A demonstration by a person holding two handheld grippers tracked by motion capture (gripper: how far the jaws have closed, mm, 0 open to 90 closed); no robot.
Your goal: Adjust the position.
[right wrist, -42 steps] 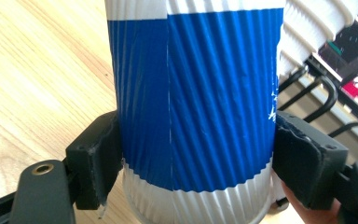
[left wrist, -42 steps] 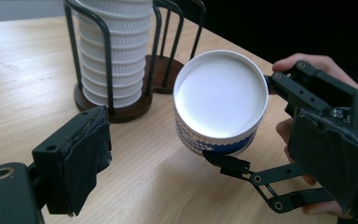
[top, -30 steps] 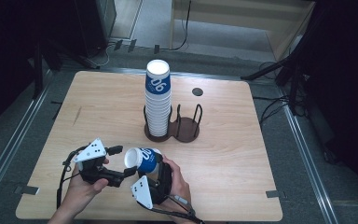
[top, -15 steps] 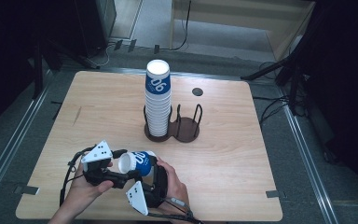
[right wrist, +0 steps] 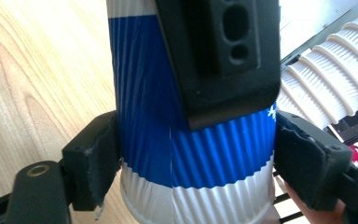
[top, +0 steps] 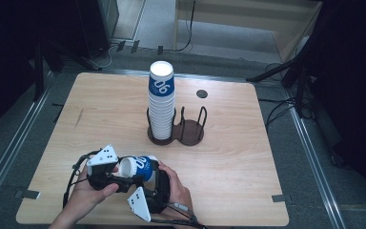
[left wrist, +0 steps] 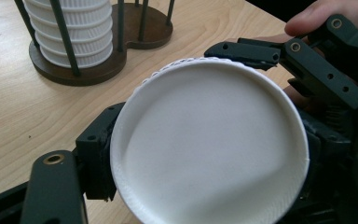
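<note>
A blue and white paper cup [top: 140,168] lies on its side, held above the wooden table's [top: 228,157] near left part. My left gripper [top: 124,174] has just closed and is shut on the cup's white end. In the left gripper view that round end [left wrist: 209,149] faces the camera with a pad [left wrist: 98,158] against its side. My right gripper [top: 155,177] straddles the blue band [right wrist: 191,154]. Its jaws have just been opening and its pads [right wrist: 93,158] stand barely off the ribbed wall. The left gripper's black finger [right wrist: 219,56] lies across the cup.
A tall stack of upturned cups [top: 161,102] stands in one ring of a dark wooden two-ring holder [top: 190,131] at the table's middle. A small black disc [top: 201,94] lies behind it. The table's front edge runs just below the hands.
The left gripper's jaws have closed onto the cup's end. The right gripper's jaws have eased apart around the cup. Both hands stay where they were.
</note>
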